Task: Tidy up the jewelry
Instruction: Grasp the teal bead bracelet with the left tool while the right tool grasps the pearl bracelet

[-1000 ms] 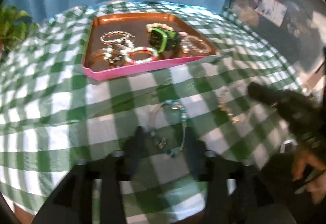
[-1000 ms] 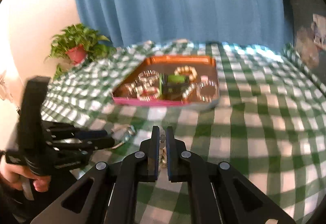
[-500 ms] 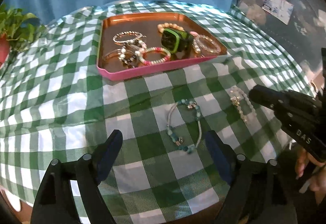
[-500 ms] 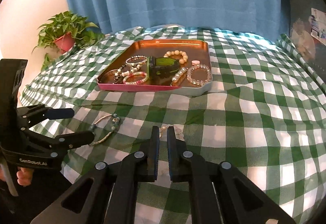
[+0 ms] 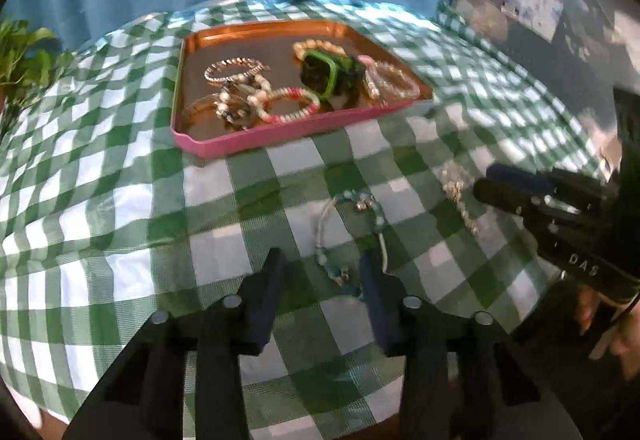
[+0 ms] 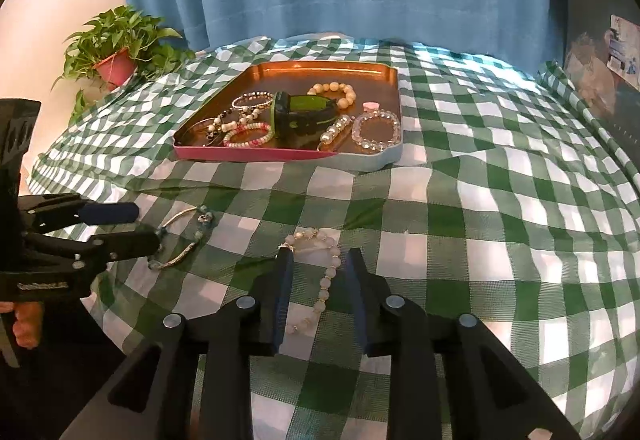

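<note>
Now your left gripper (image 5: 320, 272) has just narrowed around the turquoise beaded cord bracelet (image 5: 352, 236), not yet pinching it. Your right gripper (image 6: 318, 268) has just parted, straddling the pale pearl bracelet (image 6: 320, 272); both lie short of the copper-lined pink tray (image 6: 280, 153) ahead.

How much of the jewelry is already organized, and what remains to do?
Most is done: several bracelets and a green watch already lie in the tray. In hand: nothing gripped yet. The left gripper, jaws just closing, straddles the teal bracelet; the right gripper, jaws just opening, straddles the pale bead bracelet. Both still lie on the cloth.
</note>
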Motion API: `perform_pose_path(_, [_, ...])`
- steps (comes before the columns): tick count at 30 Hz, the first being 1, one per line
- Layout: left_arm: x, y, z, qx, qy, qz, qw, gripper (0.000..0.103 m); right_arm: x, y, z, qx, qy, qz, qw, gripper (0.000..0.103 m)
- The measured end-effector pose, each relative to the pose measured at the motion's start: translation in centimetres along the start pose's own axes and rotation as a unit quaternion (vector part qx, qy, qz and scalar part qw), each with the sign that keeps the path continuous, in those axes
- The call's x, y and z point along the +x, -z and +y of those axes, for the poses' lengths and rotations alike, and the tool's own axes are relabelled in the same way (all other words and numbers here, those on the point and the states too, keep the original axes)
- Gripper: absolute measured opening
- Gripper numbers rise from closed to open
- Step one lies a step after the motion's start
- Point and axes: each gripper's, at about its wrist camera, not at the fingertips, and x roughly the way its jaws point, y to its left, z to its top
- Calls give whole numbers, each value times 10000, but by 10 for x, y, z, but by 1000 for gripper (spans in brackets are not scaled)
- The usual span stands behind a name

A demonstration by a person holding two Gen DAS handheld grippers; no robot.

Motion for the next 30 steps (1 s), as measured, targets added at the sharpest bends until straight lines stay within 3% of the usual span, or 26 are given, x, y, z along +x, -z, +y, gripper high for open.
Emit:
perform_pose_path(6, [2, -2, -15, 462, -141, -8, 9988, 23, 12, -1, 8, -258, 69, 190, 9995, 25])
perform_pose_path(8, [4, -3, -11, 378, -91, -10, 9992, 11, 15, -1, 6, -262, 228, 243, 9991, 24])
perform_pose_path(10, [6, -5, -5, 271, -98, -29, 9996, 7, 15, -2, 4, -249, 291, 223, 9990, 25])
perform_pose_path(14, [0, -9, 12, -98, -126, -200, 9997, 6, 17, -2, 5, -339, 349, 259, 9985, 21])
perform_pose_path(15, [-5, -9, 16, -202, -79, -270, 9994, 6, 16, -2, 7, -383, 317, 268, 9984, 6])
perform_pose_path(16, [-8, -9, 18, -249, -35, -304, 9992, 6, 15, -1, 8, -419, 309, 271, 9983, 5])
perform_pose_path(21, [-25, -4, 23, -475, 302, -425, 9975, 6, -19, -4, 11, -374, 116, -383, 9985, 4])
perform_pose_path(27, [-7, 6, 24, -374, 48, -22, 9993, 6, -4, 2, 5, -222, 64, 16, 9997, 5])
perform_pose_path(30, [-6, 7, 28, -470, 39, -52, 9989, 9, 3, 0, 0, -89, 117, 104, 9998, 9])
